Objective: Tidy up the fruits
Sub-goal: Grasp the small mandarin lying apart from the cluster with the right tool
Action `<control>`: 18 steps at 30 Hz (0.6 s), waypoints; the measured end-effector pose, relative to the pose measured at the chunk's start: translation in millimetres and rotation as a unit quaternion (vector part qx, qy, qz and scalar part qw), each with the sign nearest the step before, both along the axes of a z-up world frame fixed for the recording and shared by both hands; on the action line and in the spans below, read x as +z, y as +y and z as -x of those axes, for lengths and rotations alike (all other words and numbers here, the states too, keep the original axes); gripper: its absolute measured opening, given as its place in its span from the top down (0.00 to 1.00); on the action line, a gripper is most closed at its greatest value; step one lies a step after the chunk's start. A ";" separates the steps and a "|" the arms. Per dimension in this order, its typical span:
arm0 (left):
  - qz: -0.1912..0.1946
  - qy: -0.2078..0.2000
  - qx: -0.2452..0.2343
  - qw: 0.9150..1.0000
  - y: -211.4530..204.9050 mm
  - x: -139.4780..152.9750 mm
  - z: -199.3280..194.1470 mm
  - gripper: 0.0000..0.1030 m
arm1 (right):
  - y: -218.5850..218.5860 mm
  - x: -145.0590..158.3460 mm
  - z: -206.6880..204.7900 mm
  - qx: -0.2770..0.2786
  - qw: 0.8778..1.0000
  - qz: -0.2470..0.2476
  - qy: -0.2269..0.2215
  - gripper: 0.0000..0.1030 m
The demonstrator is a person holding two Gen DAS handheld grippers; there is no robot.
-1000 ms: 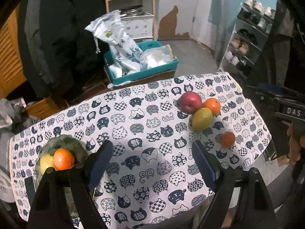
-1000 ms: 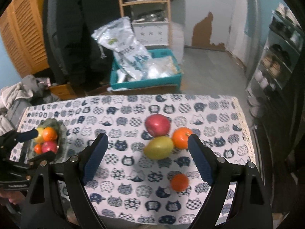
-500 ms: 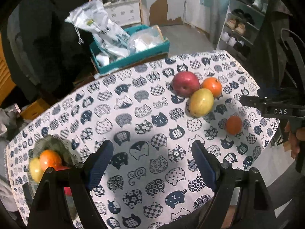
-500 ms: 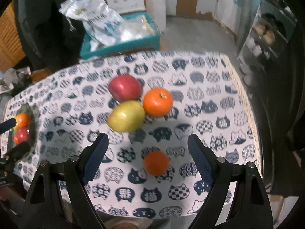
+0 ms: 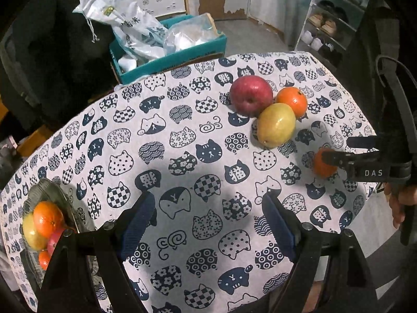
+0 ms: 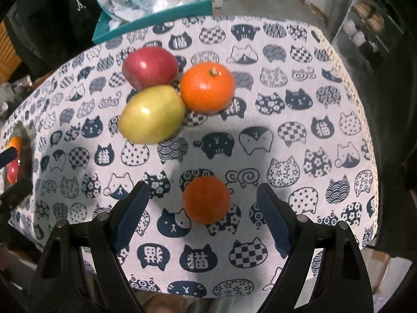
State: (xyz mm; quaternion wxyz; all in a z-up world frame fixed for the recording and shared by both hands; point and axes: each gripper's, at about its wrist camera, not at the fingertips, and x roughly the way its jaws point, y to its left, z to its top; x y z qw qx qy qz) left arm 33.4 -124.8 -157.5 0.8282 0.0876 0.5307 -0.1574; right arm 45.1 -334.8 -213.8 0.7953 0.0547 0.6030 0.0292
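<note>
In the right wrist view my right gripper is open, its jaws on either side of a small orange lying on the cat-print cloth. Beyond it a red apple, a yellow-green mango and a bigger orange touch each other. In the left wrist view my left gripper is open and empty over the cloth. The same apple, mango, bigger orange and small orange lie at the right. A dark plate at the left holds several fruits.
A teal box with plastic bags stands behind the table. A shoe rack is at the back right. The table's near edge is close under my right gripper. The plate's edge shows in the right wrist view.
My right gripper has come down and forward until the small orange sits between its open jaws. My left gripper has moved closer over the cloth, still open.
</note>
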 end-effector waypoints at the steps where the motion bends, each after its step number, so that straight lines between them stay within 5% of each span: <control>1: 0.000 0.003 0.000 1.000 -0.1 -1.9 -0.7 0.17 | 0.6 -2.6 -0.5 0.001 1.000 0.001 0.003 0.18; 13: 0.004 0.013 0.002 1.000 -0.4 -9.6 -4.9 0.17 | 5.5 -30.8 -3.3 0.013 0.999 0.007 0.036 0.28; 18: 0.013 0.014 0.003 1.000 -4.2 -9.9 -9.3 0.17 | 7.6 -38.2 -2.5 0.012 0.999 0.008 0.042 0.54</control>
